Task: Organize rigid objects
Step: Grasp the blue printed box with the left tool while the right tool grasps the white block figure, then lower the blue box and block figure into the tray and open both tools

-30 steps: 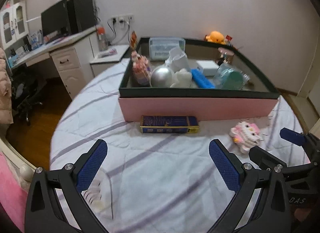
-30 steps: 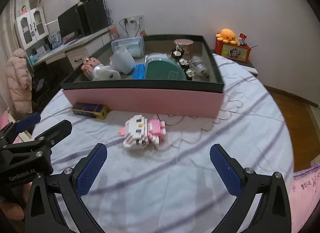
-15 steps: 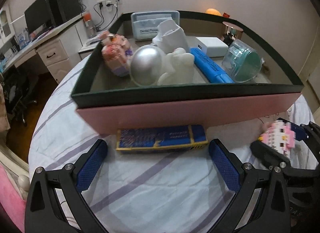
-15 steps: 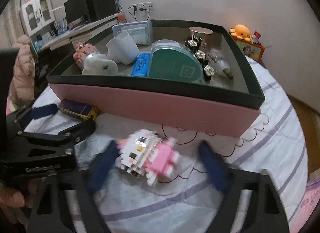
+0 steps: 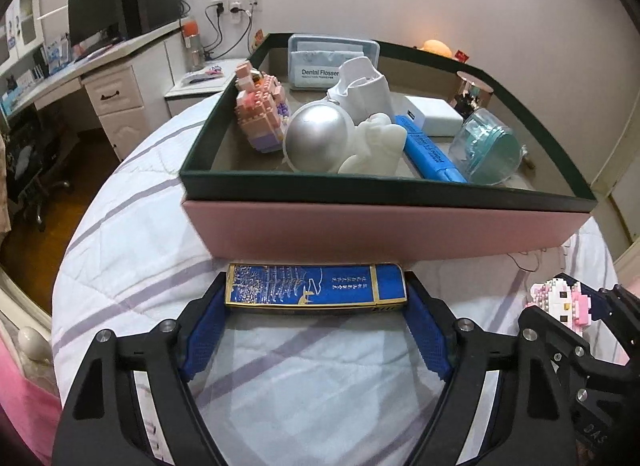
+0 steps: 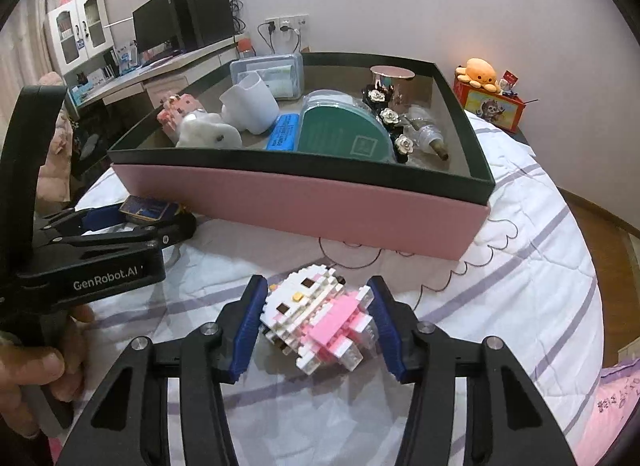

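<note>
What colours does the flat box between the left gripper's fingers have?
The flat box is deep blue with gold edging and pale line artwork; the left wrist view shows it best.

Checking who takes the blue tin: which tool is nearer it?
Left. The left tool straddles the blue tin, jaws just closing; the right tool is beside it, around the block kitten.

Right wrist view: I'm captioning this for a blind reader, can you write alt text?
The right gripper has just been closing around a pink-and-white block figure lying on a striped bedspread, pads at its sides. Behind it sits a pink box full of small items; the left gripper is at left.
</note>
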Action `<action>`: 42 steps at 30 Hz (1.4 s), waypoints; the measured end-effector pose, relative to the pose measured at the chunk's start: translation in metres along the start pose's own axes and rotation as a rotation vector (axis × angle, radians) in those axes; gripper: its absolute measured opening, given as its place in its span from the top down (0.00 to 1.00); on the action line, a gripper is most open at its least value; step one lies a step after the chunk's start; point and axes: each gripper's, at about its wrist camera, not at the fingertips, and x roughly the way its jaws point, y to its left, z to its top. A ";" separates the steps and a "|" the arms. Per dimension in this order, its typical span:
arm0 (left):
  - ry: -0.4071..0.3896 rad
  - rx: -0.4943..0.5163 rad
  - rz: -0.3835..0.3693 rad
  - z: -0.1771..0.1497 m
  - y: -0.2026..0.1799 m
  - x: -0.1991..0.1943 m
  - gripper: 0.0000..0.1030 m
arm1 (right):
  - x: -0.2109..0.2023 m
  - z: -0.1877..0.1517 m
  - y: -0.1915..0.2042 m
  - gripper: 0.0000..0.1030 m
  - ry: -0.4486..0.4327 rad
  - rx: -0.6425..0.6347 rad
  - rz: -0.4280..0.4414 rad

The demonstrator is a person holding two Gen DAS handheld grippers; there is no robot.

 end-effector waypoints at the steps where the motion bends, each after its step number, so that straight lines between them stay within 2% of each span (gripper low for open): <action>1: -0.002 -0.002 -0.002 -0.001 0.001 -0.002 0.19 | -0.001 -0.001 0.000 0.49 0.000 -0.003 -0.001; 14: -0.052 -0.006 -0.027 -0.009 0.003 -0.037 0.19 | -0.026 0.000 0.000 0.49 -0.041 0.008 0.020; 19: -0.106 0.009 -0.030 0.003 0.002 -0.061 0.19 | -0.041 0.017 0.003 0.49 -0.084 -0.009 0.030; 27: -0.185 0.030 -0.021 0.047 0.000 -0.083 0.19 | -0.056 0.067 0.002 0.49 -0.153 -0.029 0.037; 34: -0.186 0.035 -0.046 0.097 -0.007 -0.068 0.19 | -0.051 0.124 -0.009 0.49 -0.183 -0.013 0.048; 37: -0.172 0.043 -0.063 0.109 -0.016 -0.057 0.19 | -0.036 0.145 -0.021 0.49 -0.166 0.019 0.051; 42: -0.137 0.067 -0.085 0.114 -0.034 -0.031 0.19 | -0.005 0.158 -0.045 0.49 -0.119 0.095 0.054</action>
